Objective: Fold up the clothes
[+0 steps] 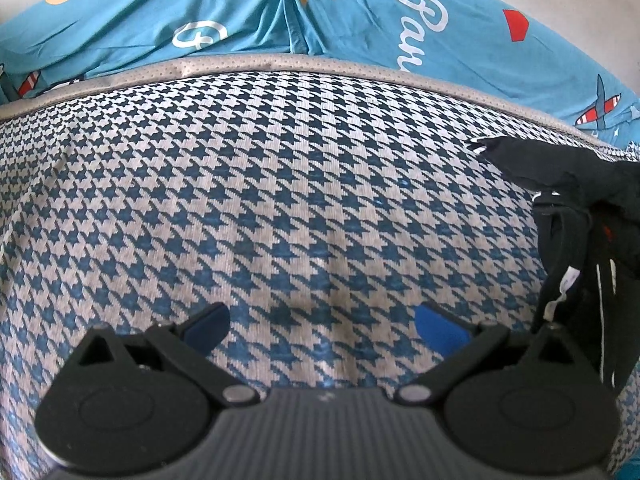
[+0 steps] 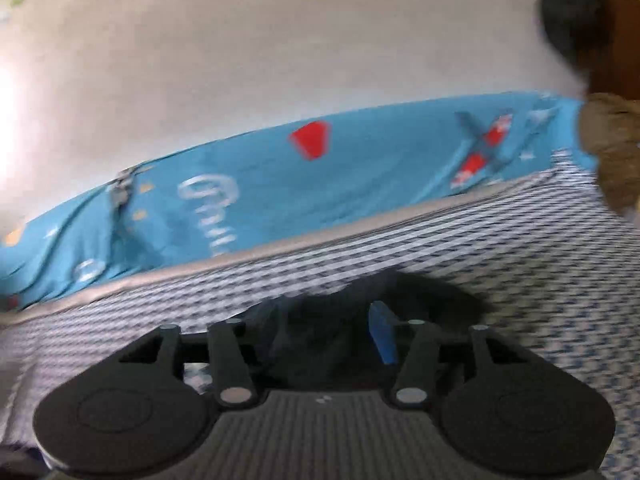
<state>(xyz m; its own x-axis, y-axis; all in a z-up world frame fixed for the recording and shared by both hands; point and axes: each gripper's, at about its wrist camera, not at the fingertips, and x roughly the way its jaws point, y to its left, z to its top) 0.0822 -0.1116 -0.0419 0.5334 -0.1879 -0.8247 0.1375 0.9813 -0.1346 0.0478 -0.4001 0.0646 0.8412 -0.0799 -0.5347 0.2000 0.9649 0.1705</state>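
Folding looks barely begun: the right claw [image 2: 320, 332] grips a bunched black garment [image 2: 320, 344] over the houndstooth mat [image 1: 280, 200], while the left claw [image 1: 322, 326] gapes empty.

Bright, even daylight; left wrist view sharp, right wrist view smeared.
In the right wrist view, glare [image 2: 8, 92] burns out the wall [image 2: 280, 48] at its left edge; motion blur softens the blue sheet [image 2: 260, 184]; fisheye bends both views' edges.

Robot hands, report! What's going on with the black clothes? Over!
Left gripper open, empty, over houndstooth mat. Right gripper shut on black garment. Blue sheet behind, nothing blocking.
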